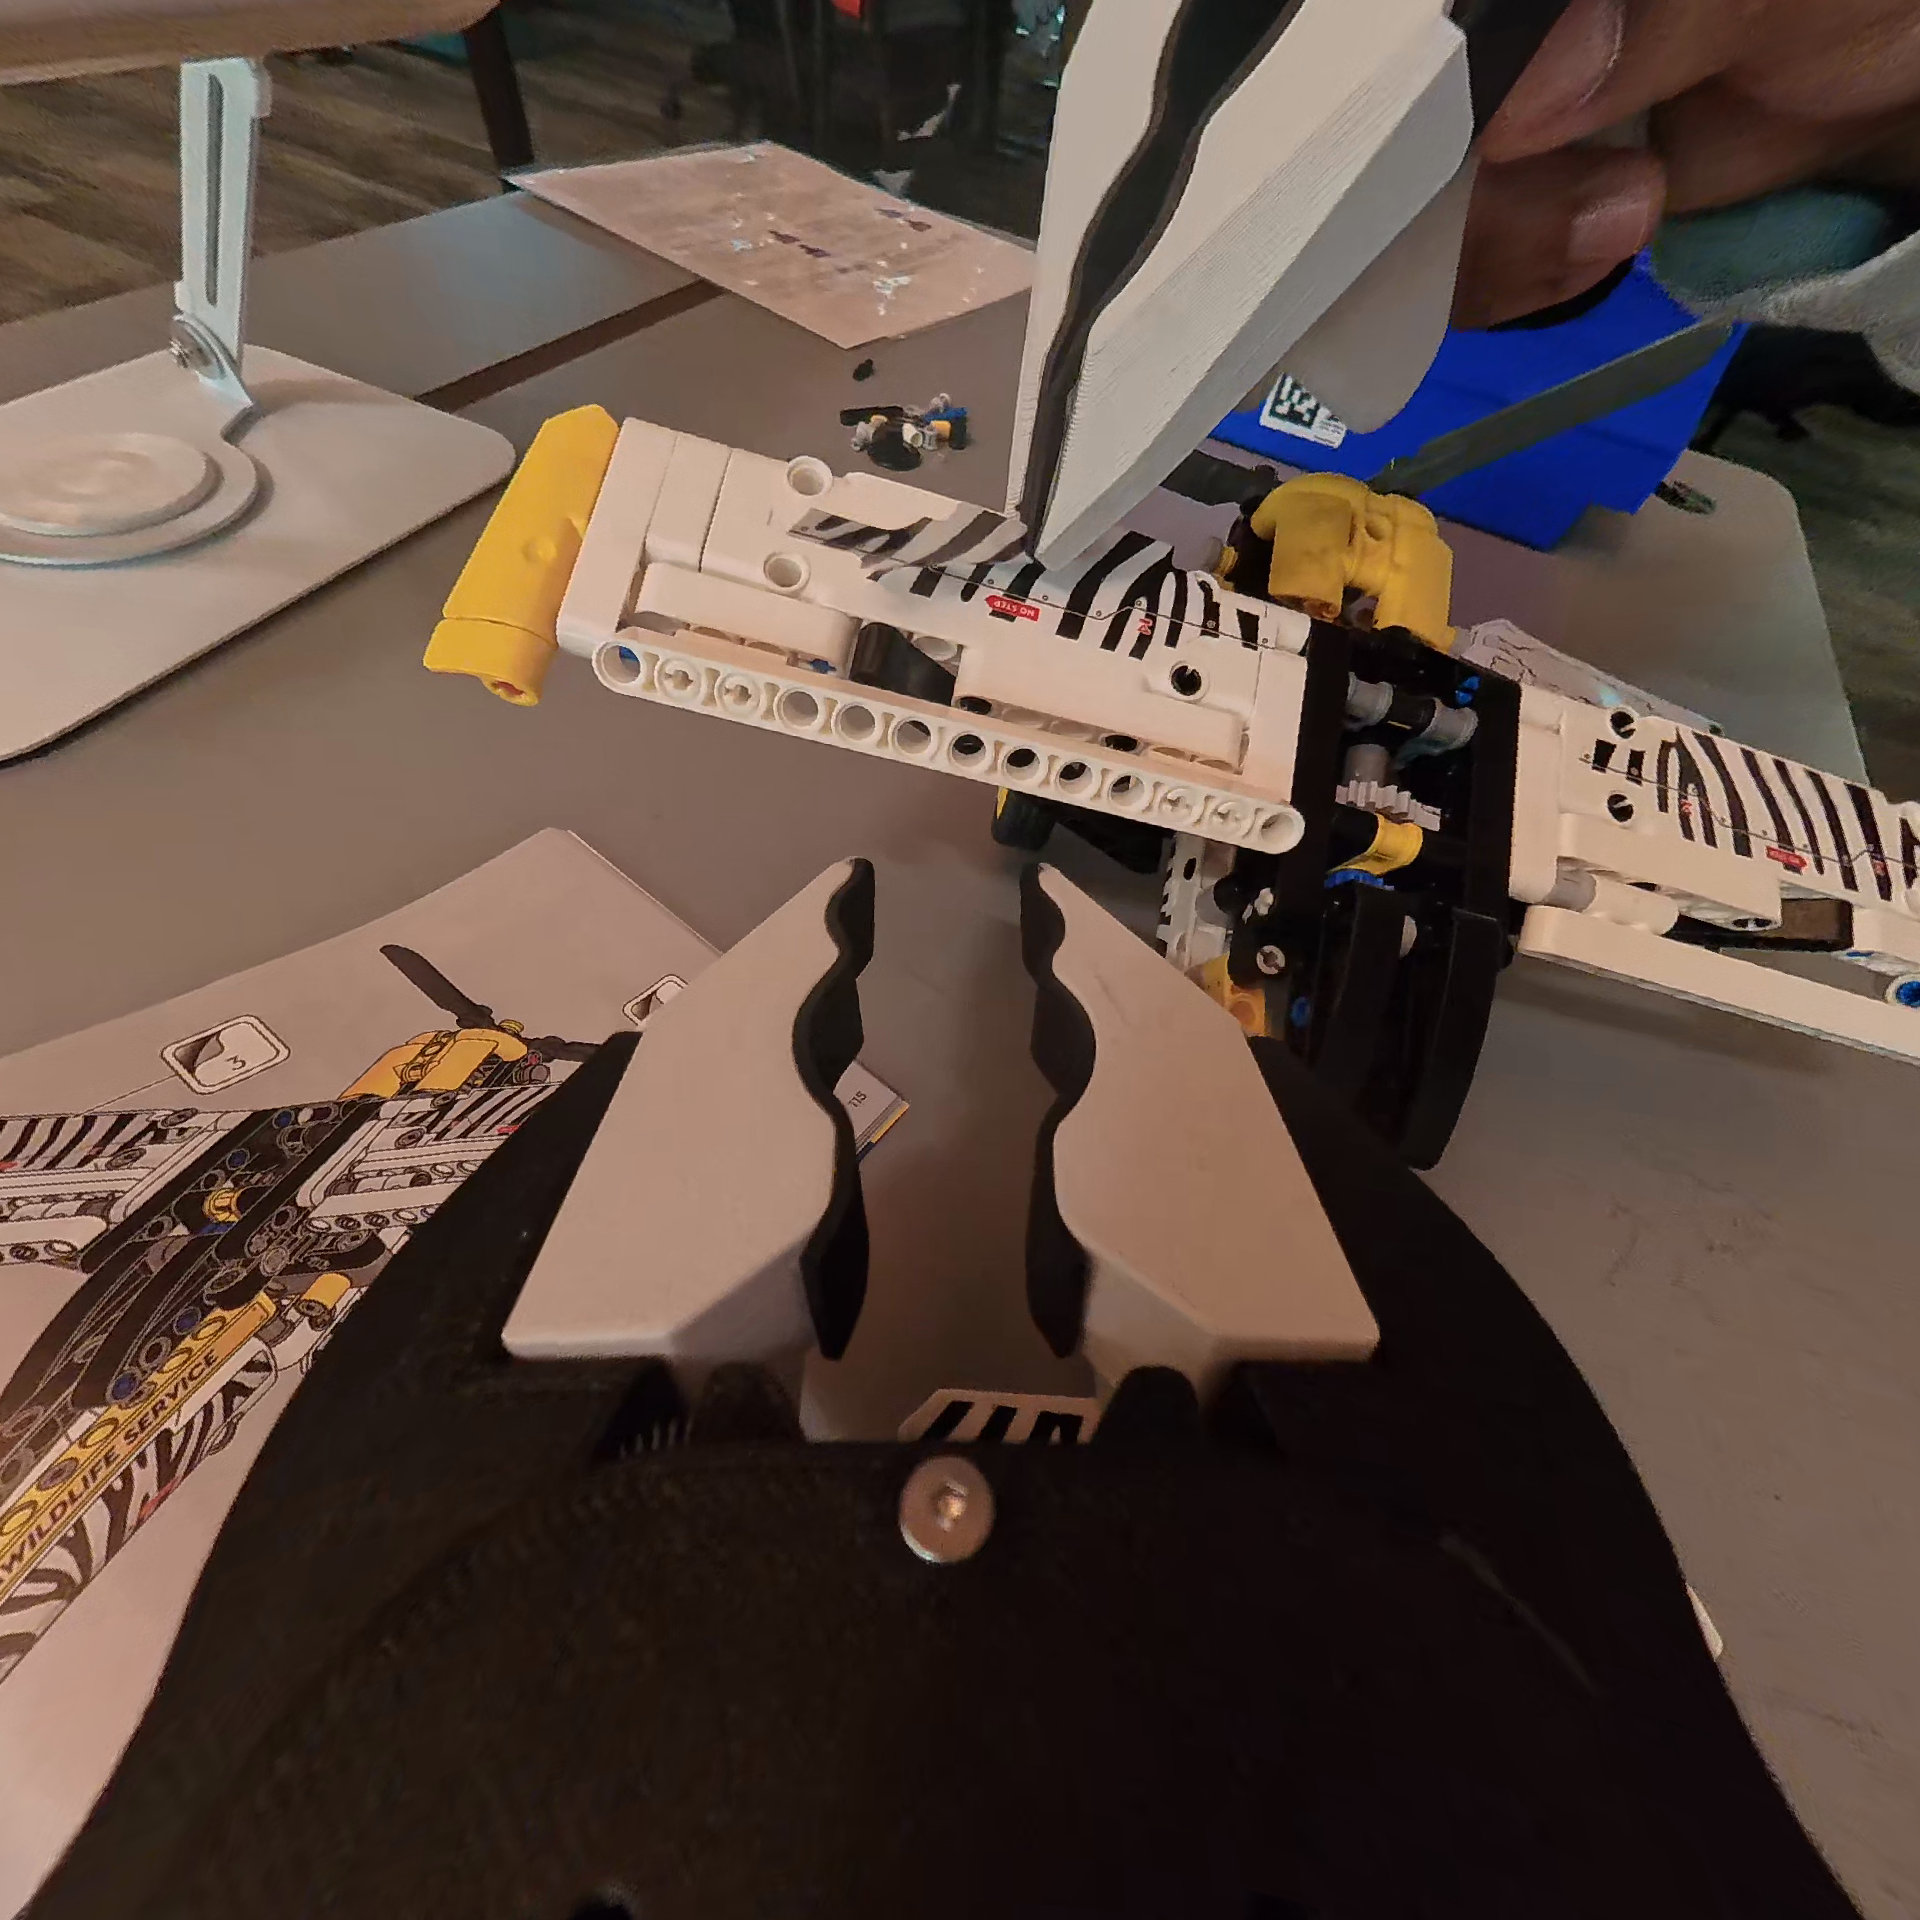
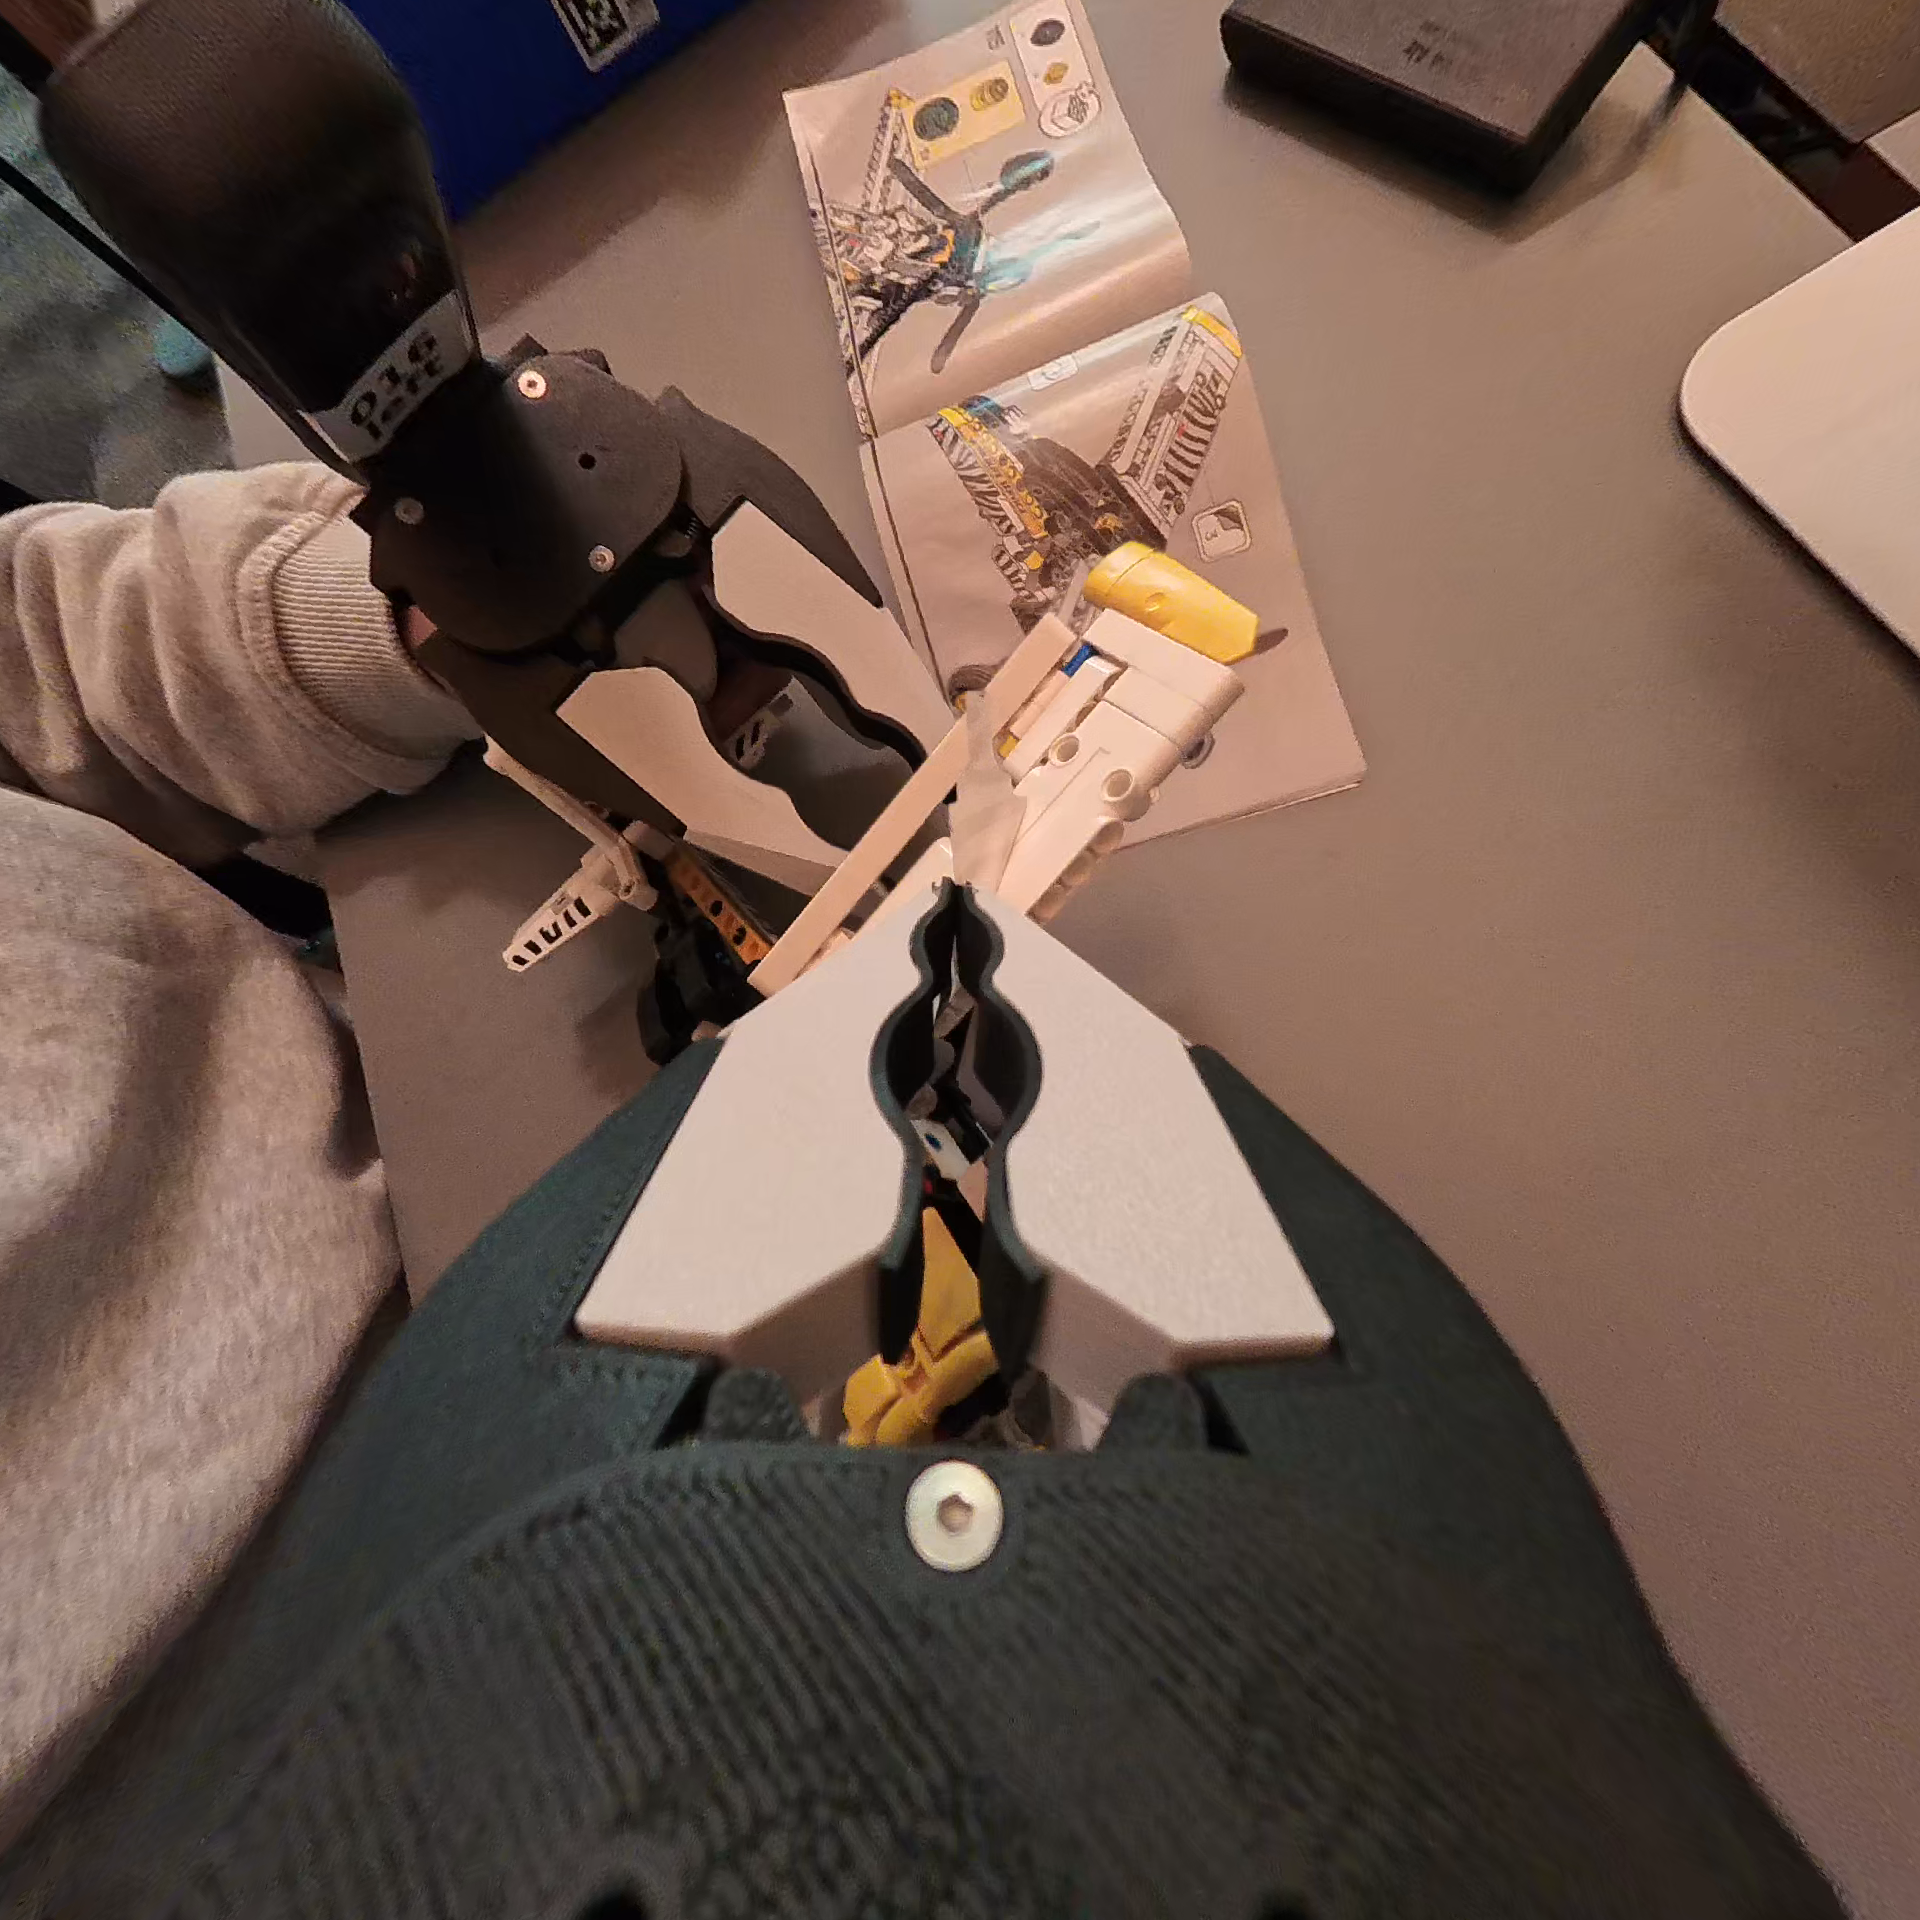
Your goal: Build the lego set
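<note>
zebra-striped lego plane nears completion as sticker goes on

the lego plane (image 1: 1039, 665) rests on the grey desk (image 1: 1558, 1299), its white wing assembled, capped with a yellow wingtip (image 1: 520, 551), and a black fuselage section and a yellow hub already in place. the right tool (image 1: 1034, 535), jaws pressed together on a striped sticker (image 1: 935, 535), sets it onto the wing's top panel. the left tool (image 1: 945, 914) waits just in front of the wing, jaws apart and empty. judging by the open instruction booklet (image 1: 260, 1143) and a small pile of loose parts (image 1: 909, 426) beyond the wing, most of the build is done; this sticker and a few small pieces appear to remain. in the left wrist view the wingspan is the long axis, running left to right across the desk, the yellow tip pointing left toward a white stand base (image 1: 156, 520).
</note>
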Available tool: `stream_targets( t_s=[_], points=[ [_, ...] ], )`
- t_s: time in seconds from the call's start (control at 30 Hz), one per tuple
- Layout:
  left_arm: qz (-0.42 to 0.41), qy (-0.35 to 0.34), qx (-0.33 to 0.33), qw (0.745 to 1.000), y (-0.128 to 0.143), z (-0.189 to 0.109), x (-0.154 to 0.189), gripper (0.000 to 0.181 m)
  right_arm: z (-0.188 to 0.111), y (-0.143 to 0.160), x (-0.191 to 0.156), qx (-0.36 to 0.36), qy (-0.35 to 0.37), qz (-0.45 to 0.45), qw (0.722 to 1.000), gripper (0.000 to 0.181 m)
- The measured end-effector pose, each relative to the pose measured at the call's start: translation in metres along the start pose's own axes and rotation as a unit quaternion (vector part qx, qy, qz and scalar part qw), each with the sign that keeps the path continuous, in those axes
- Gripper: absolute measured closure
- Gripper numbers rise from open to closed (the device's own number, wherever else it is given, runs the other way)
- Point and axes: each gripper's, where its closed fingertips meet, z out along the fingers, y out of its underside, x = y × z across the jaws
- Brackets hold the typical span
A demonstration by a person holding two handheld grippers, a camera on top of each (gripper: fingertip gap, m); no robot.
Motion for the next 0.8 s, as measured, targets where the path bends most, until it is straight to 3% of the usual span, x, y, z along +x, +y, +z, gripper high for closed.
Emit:
stream_targets(
  t_s=[0.43, 0.6, 0.7, 0.8],
  points=[
    [-0.006, 0.007, -0.006, 1.0, 0.004, 0.002, 0.0, 0.157, -0.004, 0.003, -0.004, 0.036, -0.007, -0.064, 0.997, 0.181],
    [-0.036, 0.013, 0.043, 0.998, -0.013, -0.011, -0.01, 0.157, -0.004, 0.0, -0.002, 0.047, -0.012, -0.048, 0.998, 0.181],
    [-0.097, 0.043, 0.099, 0.989, -0.029, -0.024, -0.02, 0.153, -0.005, -0.001, -0.003, 0.061, -0.023, -0.038, 0.997, 0.181],
    [-0.218, 0.121, 0.139, 0.958, -0.045, -0.032, -0.024, 0.143, -0.005, -0.002, -0.002, 0.07, -0.026, -0.043, 0.996, 0.181]
  ],
)
